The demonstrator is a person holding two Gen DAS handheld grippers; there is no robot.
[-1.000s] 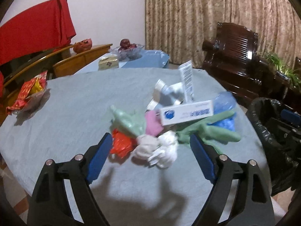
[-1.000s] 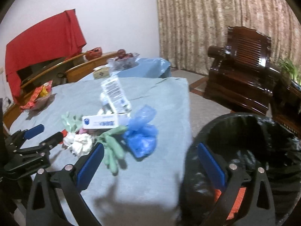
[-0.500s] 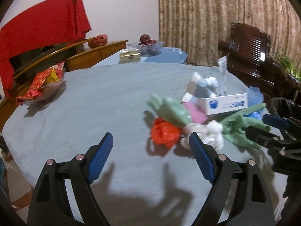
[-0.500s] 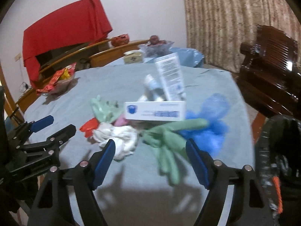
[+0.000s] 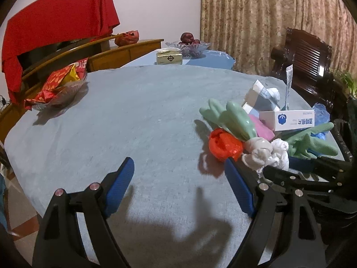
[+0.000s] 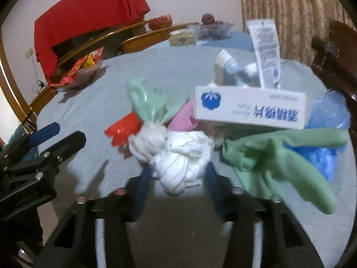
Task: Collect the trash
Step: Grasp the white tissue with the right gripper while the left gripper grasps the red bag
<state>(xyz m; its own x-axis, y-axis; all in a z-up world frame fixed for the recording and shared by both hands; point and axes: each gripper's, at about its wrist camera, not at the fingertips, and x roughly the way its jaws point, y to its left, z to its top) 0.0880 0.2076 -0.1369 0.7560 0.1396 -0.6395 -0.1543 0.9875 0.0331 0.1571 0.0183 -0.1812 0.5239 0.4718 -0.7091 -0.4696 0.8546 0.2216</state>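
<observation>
Trash sits heaped on the grey tablecloth (image 5: 138, 116) toward its three o'clock edge, as we see it from the left wrist. At the near rim of the heap lies a knotted white rag (image 6: 178, 154), and our right gripper (image 6: 178, 178) has just been closing around it, blue pads on either side; whether they press it yet we cannot tell through the blur. Touching the rag at ten o'clock are a red plastic scrap (image 6: 121, 129) and a pale green bag (image 6: 151, 102); at three o'clock a green glove (image 6: 279, 160) sprawls over a blue plastic bag (image 6: 328, 116). A white box with blue print (image 6: 250, 109) rests on top at one o'clock. Our left gripper (image 5: 178, 178) hovers spread wide over bare cloth, holding nothing, with the heap at its two o'clock. Far off at ten o'clock a snack bowl (image 5: 58, 87) stands apart.
</observation>
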